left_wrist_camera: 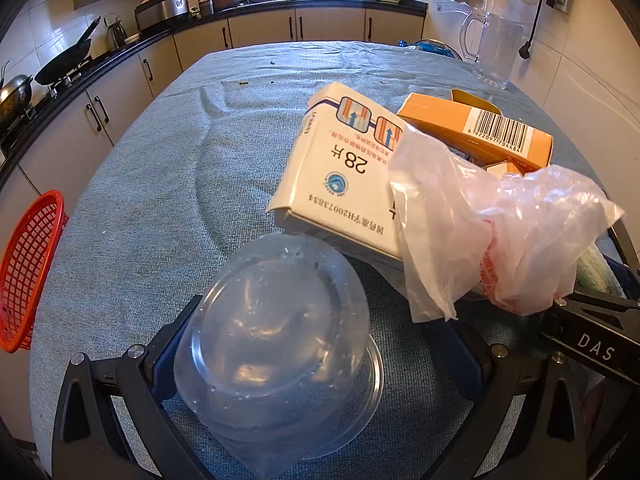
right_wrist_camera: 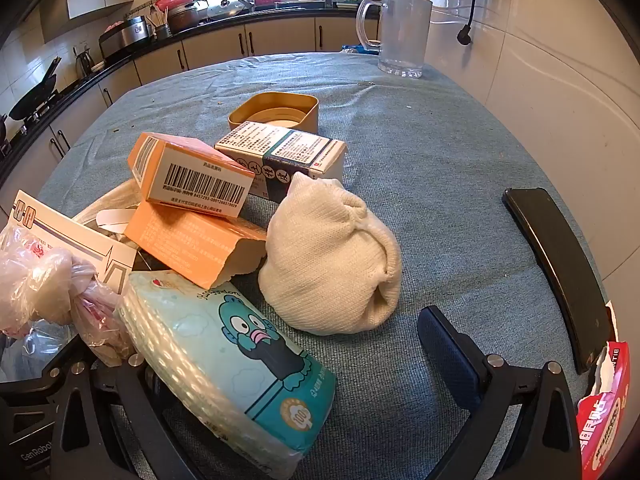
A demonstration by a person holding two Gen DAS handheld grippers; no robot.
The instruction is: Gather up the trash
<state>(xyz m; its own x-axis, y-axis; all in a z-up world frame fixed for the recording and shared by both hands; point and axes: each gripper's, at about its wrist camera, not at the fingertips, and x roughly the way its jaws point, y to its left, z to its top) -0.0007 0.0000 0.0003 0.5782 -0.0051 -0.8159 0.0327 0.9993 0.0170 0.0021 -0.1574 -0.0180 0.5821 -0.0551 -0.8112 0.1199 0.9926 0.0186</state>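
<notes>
An upturned clear plastic bowl (left_wrist_camera: 280, 344) lies on the blue cloth between the wide-apart fingers of my left gripper (left_wrist_camera: 316, 352); its right pad (left_wrist_camera: 460, 360) stands clear of the bowl. Beyond it lie a white medicine box (left_wrist_camera: 340, 168), an orange box (left_wrist_camera: 480, 128) and a crumpled plastic bag (left_wrist_camera: 500, 232). My right gripper (right_wrist_camera: 300, 364) is open too, with a pale blue tissue pack (right_wrist_camera: 224, 360) lying across its left side, apart from the right finger (right_wrist_camera: 448, 352). Orange boxes (right_wrist_camera: 192, 176), a white-and-green box (right_wrist_camera: 284, 156) and a white knitted bundle (right_wrist_camera: 332, 256) lie ahead.
A red mesh basket (left_wrist_camera: 28, 272) hangs off the table's left edge. A glass mug (right_wrist_camera: 400, 32) stands at the far right by the tiled wall. A gold tin (right_wrist_camera: 276, 112), a long black object (right_wrist_camera: 556, 272) and a red packet (right_wrist_camera: 600, 412) are also on the cloth.
</notes>
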